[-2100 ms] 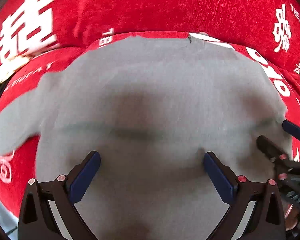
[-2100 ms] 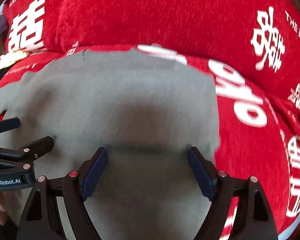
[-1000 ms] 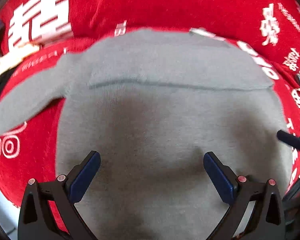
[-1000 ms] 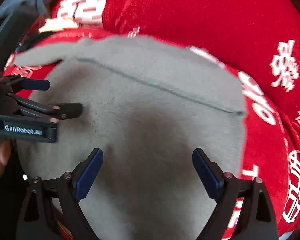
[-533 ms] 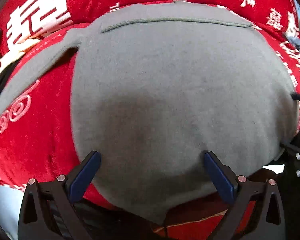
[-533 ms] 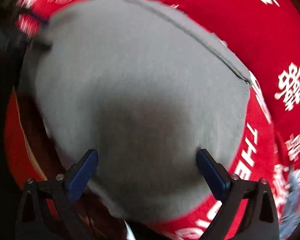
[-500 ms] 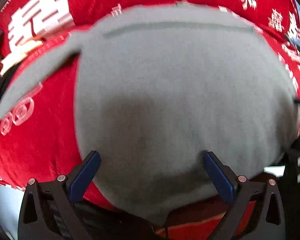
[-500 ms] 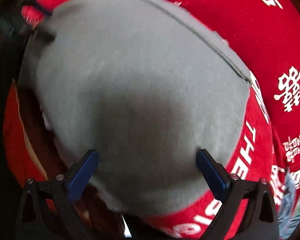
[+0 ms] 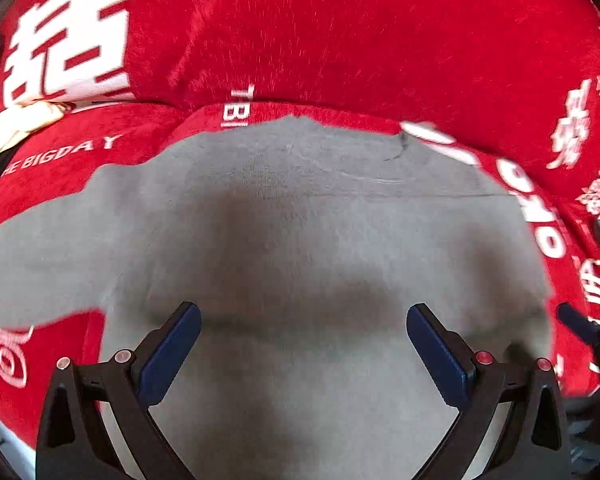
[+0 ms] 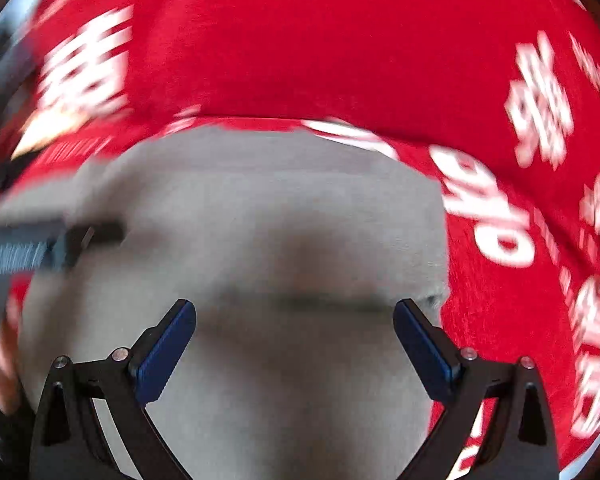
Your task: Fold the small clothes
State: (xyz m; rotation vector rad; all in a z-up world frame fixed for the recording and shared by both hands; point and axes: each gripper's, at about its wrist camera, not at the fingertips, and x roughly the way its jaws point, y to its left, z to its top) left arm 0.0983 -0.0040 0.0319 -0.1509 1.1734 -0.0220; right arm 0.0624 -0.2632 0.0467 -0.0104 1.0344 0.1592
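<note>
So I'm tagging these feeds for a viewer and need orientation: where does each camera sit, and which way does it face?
Left wrist: sits on the left gripper, looking steeply down along its open fingers at the grey garment on the red printed cover; the right gripper's tip shows at the right edge.
Right wrist: sits on the right gripper, facing down at the same garment, blurred; the left gripper and part of a hand show at the left.
Both share the garment, the cover and each other's gripper.
</note>
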